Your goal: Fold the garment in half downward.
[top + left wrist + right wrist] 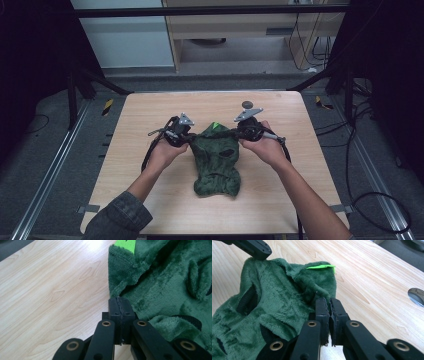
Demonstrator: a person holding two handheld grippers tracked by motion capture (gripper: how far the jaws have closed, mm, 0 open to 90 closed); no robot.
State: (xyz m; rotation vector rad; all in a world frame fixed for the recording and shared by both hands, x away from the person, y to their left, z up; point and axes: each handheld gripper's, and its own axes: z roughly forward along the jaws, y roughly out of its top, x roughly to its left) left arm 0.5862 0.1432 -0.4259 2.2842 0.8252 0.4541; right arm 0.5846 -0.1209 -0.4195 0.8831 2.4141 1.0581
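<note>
A dark green fleece garment [216, 162] with black-edged openings lies on the wooden table [150, 115], its bright green tag [215, 126] at the far edge. My left gripper [189, 140] is shut on the garment's far left corner [117, 293], the jaws pressed together on the fabric edge. My right gripper [240, 134] is shut on the far right corner [324, 293]. The top edge is stretched between them. The right gripper view shows the left gripper's fingertips [254, 248] on the far corner of the fleece [277, 302]. The tag shows as tag [126, 244] and tag [320, 266].
A small dark round disc [247, 104] sits on the table beyond the right gripper, also disc [417, 296]. Black frame struts [100, 82] stand at the table's far corners. Cables [370, 195] lie on the floor to the right.
</note>
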